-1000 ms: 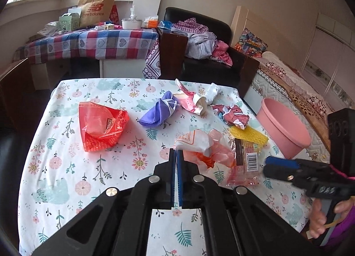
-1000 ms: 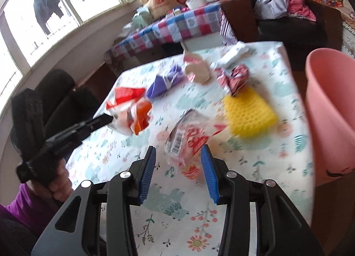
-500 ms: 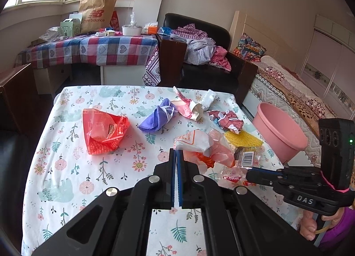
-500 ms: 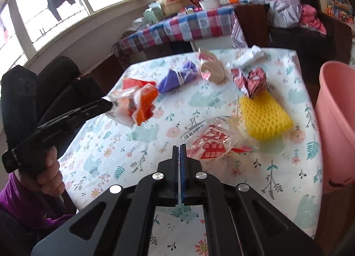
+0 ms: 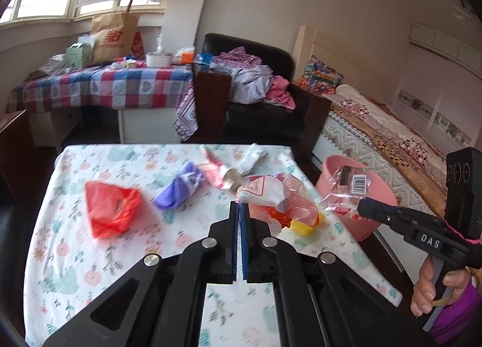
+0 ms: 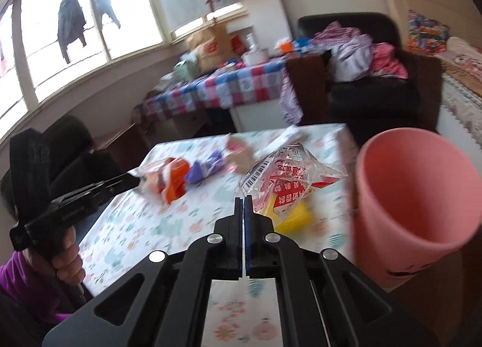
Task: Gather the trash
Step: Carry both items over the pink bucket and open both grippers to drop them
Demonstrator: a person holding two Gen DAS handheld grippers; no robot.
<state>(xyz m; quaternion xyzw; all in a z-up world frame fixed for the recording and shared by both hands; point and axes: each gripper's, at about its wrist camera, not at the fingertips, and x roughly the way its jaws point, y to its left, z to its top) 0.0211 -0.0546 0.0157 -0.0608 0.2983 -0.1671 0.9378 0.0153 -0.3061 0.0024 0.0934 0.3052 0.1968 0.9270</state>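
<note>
Both wrappers had lifted off the floral tablecloth since a second earlier; the right gripper, clamped on the clear barcode wrapper, carried it toward the pink bin at frame right; the left gripper pinched the white-and-orange bag at centre; a red bag, purple wad and yellow sponge lay uncollected; the visible bin interior looked bare

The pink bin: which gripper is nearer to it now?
Right. The right gripper holds a clear wrapper just before the pink bin; the left gripper holds a bag above the table.
</note>
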